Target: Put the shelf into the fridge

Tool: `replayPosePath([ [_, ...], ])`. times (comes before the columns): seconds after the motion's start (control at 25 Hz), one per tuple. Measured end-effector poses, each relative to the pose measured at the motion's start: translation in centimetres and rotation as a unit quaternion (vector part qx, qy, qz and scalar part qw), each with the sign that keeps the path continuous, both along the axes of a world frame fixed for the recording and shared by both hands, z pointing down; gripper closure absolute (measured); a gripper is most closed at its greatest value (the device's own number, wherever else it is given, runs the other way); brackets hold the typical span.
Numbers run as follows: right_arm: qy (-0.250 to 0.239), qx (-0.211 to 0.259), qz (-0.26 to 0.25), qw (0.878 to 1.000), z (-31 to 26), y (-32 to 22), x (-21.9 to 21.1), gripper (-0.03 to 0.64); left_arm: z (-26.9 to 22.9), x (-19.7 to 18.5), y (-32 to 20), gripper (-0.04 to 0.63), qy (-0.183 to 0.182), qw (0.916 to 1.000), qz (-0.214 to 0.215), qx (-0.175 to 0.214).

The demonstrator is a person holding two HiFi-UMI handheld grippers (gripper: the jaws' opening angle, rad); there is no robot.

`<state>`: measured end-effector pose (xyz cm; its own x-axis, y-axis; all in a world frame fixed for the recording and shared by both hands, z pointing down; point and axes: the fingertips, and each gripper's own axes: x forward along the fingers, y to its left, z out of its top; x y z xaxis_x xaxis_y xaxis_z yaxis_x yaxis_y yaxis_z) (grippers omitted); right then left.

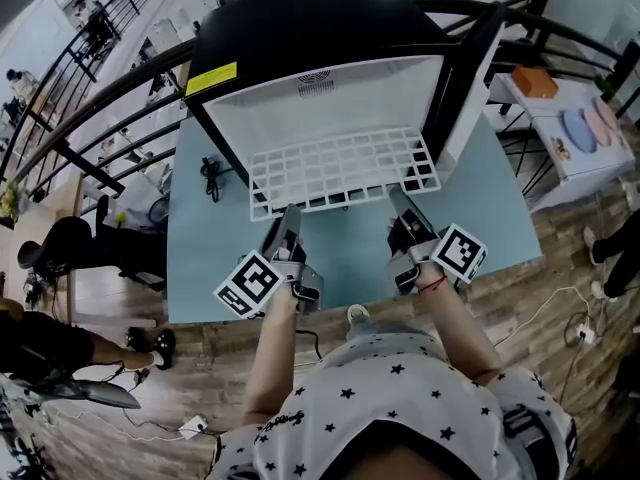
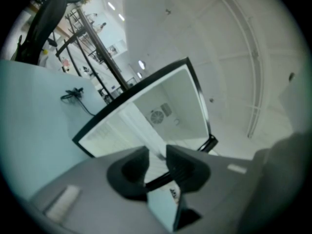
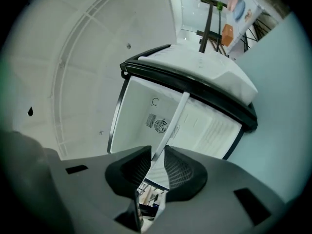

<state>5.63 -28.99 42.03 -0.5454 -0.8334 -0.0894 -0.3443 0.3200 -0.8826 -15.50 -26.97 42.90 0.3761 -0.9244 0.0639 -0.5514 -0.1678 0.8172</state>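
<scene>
A black mini fridge [image 1: 320, 28] with a white interior stands open on the light blue table [image 1: 500, 218]. The white wire shelf [image 1: 340, 168] lies level in its mouth, with its front edge sticking out toward me. My left gripper [image 1: 289, 214] pinches that front edge near the left corner. My right gripper [image 1: 398, 200] pinches it near the right corner. In the left gripper view the shelf [image 2: 155, 167] fills the gap between the jaws [image 2: 157, 156]. Seen from the right gripper, the shelf's rim [image 3: 174, 118] runs as a white bar out of the closed jaws [image 3: 158, 156] into the fridge [image 3: 141, 111].
The fridge door [image 1: 470, 78] hangs open on the right. A black cable [image 1: 210, 176] lies on the table left of the fridge. A side table at right carries an orange box [image 1: 535, 81] and plates. Black railings and people are at the left.
</scene>
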Motion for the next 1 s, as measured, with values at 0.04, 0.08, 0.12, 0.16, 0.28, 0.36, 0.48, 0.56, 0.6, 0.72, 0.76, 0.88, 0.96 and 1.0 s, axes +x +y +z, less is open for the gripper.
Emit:
replayPosePath([
  [0.04, 0.021, 0.005, 0.001, 1.0, 0.1, 0.2, 0.5, 0.566, 0.1, 0.0, 0.0, 0.485, 0.0, 1.0, 0.0, -0.002],
  [0.08, 0.045, 0.011, 0.001, 0.999, 0.2, 0.3, 0.9, 0.564, 0.2, 0.1, 0.0, 0.485, 0.001, 1.0, 0.0, -0.005],
  [0.12, 0.072, 0.019, 0.0, 0.997, 0.4, 0.5, 1.1, 0.56, 0.4, 0.1, 0.0, 0.485, 0.002, 1.0, 0.0, -0.008],
  [0.16, 0.101, 0.027, 0.0, 0.994, 0.6, 0.6, 1.3, 0.558, 0.5, 0.1, 0.0, 0.485, 0.003, 0.9999, -0.001, -0.01],
  [0.28, 0.205, 0.056, 0.009, 0.977, 1.2, 1.3, 2.2, 0.557, 0.5, 0.1, 0.0, 0.485, 0.004, 0.9999, -0.002, -0.01],
  [0.36, 0.278, 0.071, 0.021, 0.958, 1.8, 1.8, 3.3, 0.558, 0.4, 0.1, 0.1, 0.485, 0.003, 1.0, -0.001, -0.009],
  [0.48, 0.346, 0.076, 0.052, 0.934, 2.1, 1.8, 5.7, 0.558, 0.0, 0.0, 0.2, 0.485, 0.004, 1.0, -0.001, -0.008],
  [0.56, 0.371, 0.088, 0.071, 0.922, 1.4, 1.7, 7.0, 0.557, -0.1, 0.1, 0.2, 0.485, 0.004, 1.0, -0.002, -0.006],
  [0.6, 0.383, 0.098, 0.078, 0.915, 0.9, 1.6, 7.5, 0.558, -0.2, 0.1, 0.1, 0.485, 0.003, 1.0, -0.001, -0.006],
  [0.72, 0.424, 0.126, 0.086, 0.893, -0.3, 1.3, 7.9, 0.558, 0.1, 0.1, 0.1, 0.484, 0.002, 1.0, 0.0, -0.008],
  [0.76, 0.435, 0.131, 0.086, 0.887, -0.4, 1.1, 7.9, 0.558, 0.3, 0.1, 0.1, 0.485, 0.003, 1.0, 0.0, -0.008],
  [0.88, 0.451, 0.133, 0.087, 0.878, -0.3, 0.9, 7.9, 0.558, 0.5, 0.2, 0.2, 0.485, 0.003, 0.9999, -0.001, -0.009],
  [0.96, 0.462, 0.132, 0.085, 0.873, 0.0, 0.9, 7.9, 0.558, 0.7, 0.3, 0.2, 0.485, 0.004, 0.9999, -0.001, -0.013],
  [1.0, 0.468, 0.133, 0.084, 0.87, 0.1, 0.9, 7.9, 0.558, 0.8, 0.3, 0.2, 0.485, 0.006, 0.9999, -0.002, -0.014],
])
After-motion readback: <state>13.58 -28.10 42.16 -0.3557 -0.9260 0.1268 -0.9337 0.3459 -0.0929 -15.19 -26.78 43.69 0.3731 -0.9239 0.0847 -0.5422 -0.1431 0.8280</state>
